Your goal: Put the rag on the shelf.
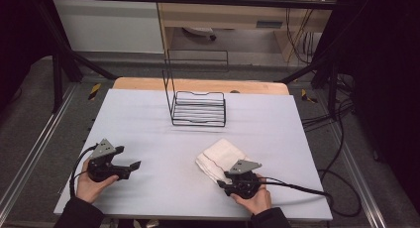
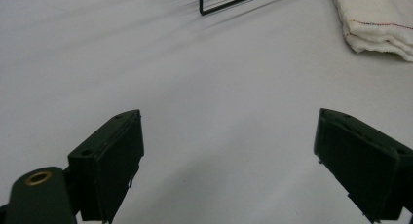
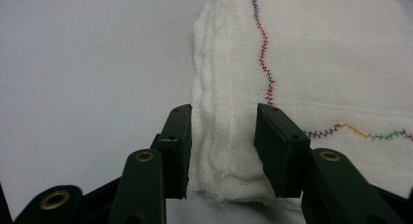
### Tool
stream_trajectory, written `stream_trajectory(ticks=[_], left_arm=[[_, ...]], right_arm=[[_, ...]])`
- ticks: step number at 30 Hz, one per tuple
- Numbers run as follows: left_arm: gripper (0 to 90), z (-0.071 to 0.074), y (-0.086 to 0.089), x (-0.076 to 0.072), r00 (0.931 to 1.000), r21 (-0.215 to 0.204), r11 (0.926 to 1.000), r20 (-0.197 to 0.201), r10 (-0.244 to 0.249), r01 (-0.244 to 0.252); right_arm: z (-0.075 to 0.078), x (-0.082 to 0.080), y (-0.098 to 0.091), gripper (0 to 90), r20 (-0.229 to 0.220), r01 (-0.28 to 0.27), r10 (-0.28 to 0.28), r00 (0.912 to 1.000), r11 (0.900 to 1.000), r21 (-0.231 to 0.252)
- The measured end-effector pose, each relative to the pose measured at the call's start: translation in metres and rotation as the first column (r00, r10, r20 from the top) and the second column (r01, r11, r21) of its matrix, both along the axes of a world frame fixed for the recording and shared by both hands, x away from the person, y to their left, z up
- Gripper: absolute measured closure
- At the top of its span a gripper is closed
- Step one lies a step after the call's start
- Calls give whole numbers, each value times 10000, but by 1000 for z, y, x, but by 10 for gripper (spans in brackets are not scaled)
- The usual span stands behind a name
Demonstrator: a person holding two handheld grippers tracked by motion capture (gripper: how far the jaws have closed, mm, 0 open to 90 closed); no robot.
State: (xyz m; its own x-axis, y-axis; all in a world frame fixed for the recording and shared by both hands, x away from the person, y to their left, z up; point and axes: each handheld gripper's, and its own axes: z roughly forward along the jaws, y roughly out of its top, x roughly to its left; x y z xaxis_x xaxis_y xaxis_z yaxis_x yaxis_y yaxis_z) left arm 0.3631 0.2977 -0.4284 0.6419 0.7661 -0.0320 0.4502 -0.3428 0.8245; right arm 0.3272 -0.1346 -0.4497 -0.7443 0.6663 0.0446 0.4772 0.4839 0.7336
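Note:
A folded white cloth with a multicoloured stitched line lies on the pale table cover, front right of centre. My right gripper sits at its near edge. In the right gripper view, the right gripper is shut on a thick fold of the cloth, one jaw on each side of the bunched edge. My left gripper rests at the front left, pointing right. Its jaws stand wide apart, and the left gripper has bare table between them. The cloth lies off to its upper right.
A black wire rack with a tall wire back stands at the table's far middle; its corner shows in the left gripper view. Cables trail off the right side. Metal frame bars stand around the table.

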Motion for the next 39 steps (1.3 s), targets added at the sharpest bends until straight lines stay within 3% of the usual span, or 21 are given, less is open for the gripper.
stream_trajectory(ticks=[2, 5, 8, 10, 11, 12, 15, 18, 21, 24, 27, 31, 32, 33, 34, 37, 38, 39], left_arm=[[112, 0, 0, 0, 10000, 3, 10000, 5, -2, 2], [113, 0, -1, 0, 10000, 28, 10000, 7, -28, 28], [113, 0, -2, 0, 10000, 13, 10000, -13, -26, 26], [114, 0, -2, 0, 10000, 9, 10000, -18, -31, 31], [114, 0, -2, 0, 10000, 9, 10000, -18, -31, 31], [115, 0, -1, 0, 10000, -1, 10000, -21, -25, 25], [115, 0, -1, 0, 10000, -41, 10000, -31, -11, 10], [115, 0, -1, 0, 10000, -52, 10000, -36, -4, 4], [116, 0, -2, 0, 10000, -53, 10000, -61, 2, -2], [116, 0, -2, 0, 10000, -55, 10000, -67, -2, 2], [117, 0, -2, 0, 10000, -39, 10000, -63, -13, 13], [118, 1, -3, 0, 9999, -48, 10000, -110, -22, 22], [118, 1, -4, 0, 9999, -55, 10000, -139, -5, 4], [117, 2, -7, 0, 9998, -103, 9999, -202, 4, -7], [117, 2, -7, 0, 9998, -103, 9999, -202, 4, -7], [117, 5, -14, -1, 9997, -218, 9997, -255, 57, -62], [117, 7, -17, -1, 9996, -231, 9997, -274, 27, -33], [117, 9, -26, -1, 9994, -251, 9997, -340, 29, -37]], right_arm=[[0, -1, 2, 586, 107, -21, 23, 9999, 9999, -136], [-1, -4, 8, 652, 587, -55, 106, 9982, 9962, -866], [0, -3, 9, 700, 663, 60, 10, 9978, 9944, -1057], [2, -1, 9, 812, 630, 180, -105, 9980, 9928, -1187], [2, -1, 9, 812, 630, 180, -105, 9980, 9928, -1187], [3, 1, 8, 836, 358, 235, -197, 9992, 9940, -1068], [5, 4, 8, 847, 118, 268, -259, 9996, 9961, -845], [8, 4, 10, 848, -198, 52, -54, 9998, 9999, -131], [10, 1, 20, 848, -324, -192, 199, 9993, 9995, 235], [9, -1, 32, 847, -482, -460, 484, 9977, 9977, 490], [8, -1, 39, 845, -455, -479, 496, 9977, 9981, 377], [5, 0, 39, 761, -503, -439, 458, 9977, 9984, 369], [5, 0, 38, 724, -381, -492, 510, 9980, 9977, 470], [10, 1, 33, 628, -61, -507, 511, 9987, 9970, 582], [10, 1, 33, 628, -61, -507, 511, 9987, 9970, 582], [20, 10, 10, 482, 336, 4, -33, 9994, 9963, 857], [20, 10, 10, 482, 336, 4, -33, 9994, 9963, 857], [23, 16, -4, 427, 479, 312, -361, 9982, 9946, 990]])
